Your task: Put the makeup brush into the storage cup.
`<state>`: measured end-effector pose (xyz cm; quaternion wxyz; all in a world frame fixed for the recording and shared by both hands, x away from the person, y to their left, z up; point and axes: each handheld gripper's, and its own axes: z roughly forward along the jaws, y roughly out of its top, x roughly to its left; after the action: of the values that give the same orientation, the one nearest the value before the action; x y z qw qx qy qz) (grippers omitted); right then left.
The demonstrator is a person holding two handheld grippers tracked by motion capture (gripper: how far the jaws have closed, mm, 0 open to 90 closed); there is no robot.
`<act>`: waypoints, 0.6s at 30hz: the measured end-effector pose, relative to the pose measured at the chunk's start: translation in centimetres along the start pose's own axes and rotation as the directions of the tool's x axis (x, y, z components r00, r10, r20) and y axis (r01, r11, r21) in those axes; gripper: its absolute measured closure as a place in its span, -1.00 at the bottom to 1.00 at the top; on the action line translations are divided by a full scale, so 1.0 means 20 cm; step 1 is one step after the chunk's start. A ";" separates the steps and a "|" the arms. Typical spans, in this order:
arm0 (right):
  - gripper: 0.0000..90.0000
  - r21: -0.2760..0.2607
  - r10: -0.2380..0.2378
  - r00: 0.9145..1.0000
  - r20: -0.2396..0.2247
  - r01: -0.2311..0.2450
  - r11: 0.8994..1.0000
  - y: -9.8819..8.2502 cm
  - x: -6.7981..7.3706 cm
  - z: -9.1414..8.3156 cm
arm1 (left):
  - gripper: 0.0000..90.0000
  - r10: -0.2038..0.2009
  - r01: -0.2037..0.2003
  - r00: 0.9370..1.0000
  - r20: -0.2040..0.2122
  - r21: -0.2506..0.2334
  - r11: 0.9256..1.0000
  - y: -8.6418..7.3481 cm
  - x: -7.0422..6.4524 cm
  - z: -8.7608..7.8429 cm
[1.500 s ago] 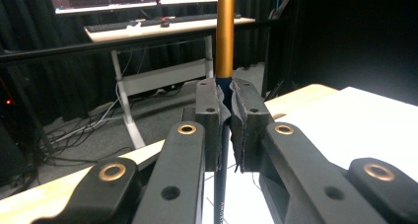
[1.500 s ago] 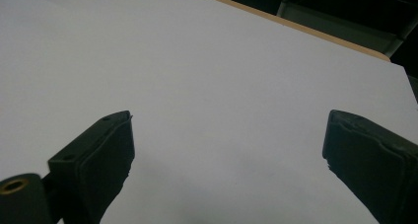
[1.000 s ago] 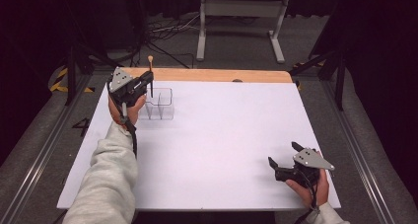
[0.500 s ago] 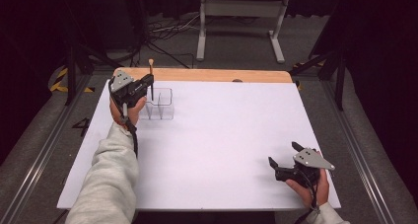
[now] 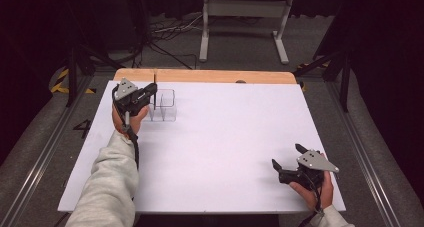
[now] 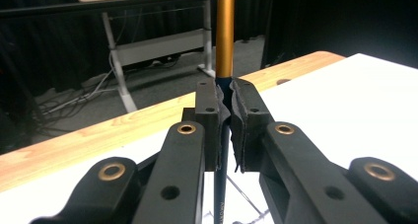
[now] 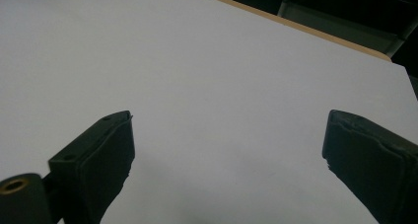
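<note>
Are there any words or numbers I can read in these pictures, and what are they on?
"4" – a pale number on the grey floor left of the table, seen in the high view.
Tiny pale print runs along the dark lower part of the stick held in the left gripper; it is too small and blurred to read.
Nothing else carries writing.

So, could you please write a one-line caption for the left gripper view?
Left tongs shut on an upright thin stick, gold above and dark below, at the white table.
</note>
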<state>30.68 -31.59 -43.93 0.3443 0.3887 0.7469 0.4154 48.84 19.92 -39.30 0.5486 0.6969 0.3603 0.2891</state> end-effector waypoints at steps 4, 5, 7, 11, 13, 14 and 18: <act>-0.86 0.000 -0.002 1.000 0.000 0.002 1.000 0.00 0.00 0.00 | 0.84 0.001 -0.001 1.000 0.001 0.012 1.000 -0.02 -0.01 0.00; -0.86 0.001 -0.002 1.000 -0.001 0.002 1.000 0.00 0.00 0.00 | 0.84 -0.003 0.003 1.000 0.005 0.011 1.000 -0.02 -0.01 -0.01; -0.86 0.001 -0.003 1.000 0.000 0.003 1.000 0.00 0.00 0.00 | 0.84 0.000 0.000 1.000 0.004 0.015 1.000 -0.03 -0.01 -0.01; -0.85 0.002 -0.003 1.000 -0.002 0.003 1.000 0.00 0.01 0.00 | 0.84 0.000 0.000 1.000 0.001 0.019 1.000 -0.04 -0.01 -0.01; -0.85 0.002 -0.004 1.000 0.000 0.004 1.000 0.00 0.01 0.00 | 0.84 -0.002 0.002 1.000 0.007 0.019 1.000 -0.05 -0.01 -0.02; -0.85 0.002 -0.003 1.000 -0.001 0.003 1.000 0.00 0.00 0.00 | 0.84 0.002 -0.002 1.000 0.011 0.016 1.000 -0.05 -0.01 -0.02; -0.85 0.003 -0.002 1.000 -0.002 0.002 1.000 0.00 0.01 0.00 | 0.84 0.001 -0.001 1.000 0.007 0.017 1.000 -0.05 0.00 -0.03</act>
<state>30.69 -31.48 -43.95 0.3432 0.3881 0.7483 0.4143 48.23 20.31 -40.08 0.5438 0.7027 0.3606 0.2837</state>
